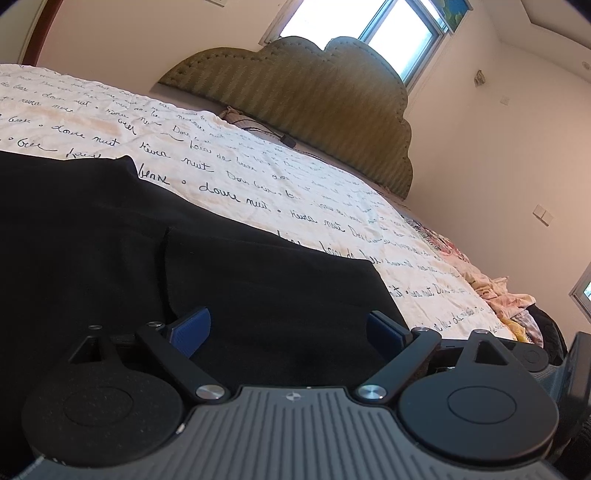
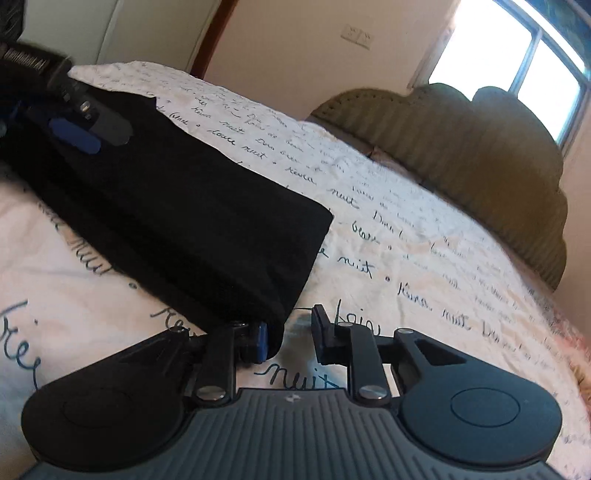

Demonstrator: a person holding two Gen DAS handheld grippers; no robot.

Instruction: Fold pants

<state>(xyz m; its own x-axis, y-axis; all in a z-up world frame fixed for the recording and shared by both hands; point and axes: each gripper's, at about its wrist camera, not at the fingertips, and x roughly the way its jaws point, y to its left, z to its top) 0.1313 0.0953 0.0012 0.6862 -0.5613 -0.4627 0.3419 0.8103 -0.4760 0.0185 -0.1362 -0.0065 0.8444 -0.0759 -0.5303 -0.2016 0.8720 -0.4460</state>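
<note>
Black pants (image 1: 129,240) lie flat on a white bedspread with dark handwriting print (image 1: 258,173). My left gripper (image 1: 288,330) is open wide, low over the pants, its blue pads on either side of a fabric edge. In the right wrist view the pants (image 2: 177,210) stretch away to the upper left, their near corner by my right gripper (image 2: 290,338), which is open with its left blue pad touching that corner. The left gripper (image 2: 83,129) shows there at the far end of the pants.
A padded olive headboard (image 1: 325,107) stands at the bed's far end below a bright window (image 1: 369,26). A pile of patterned cloth (image 1: 495,291) lies at the bed's right edge. A cable lies near the headboard (image 1: 273,134).
</note>
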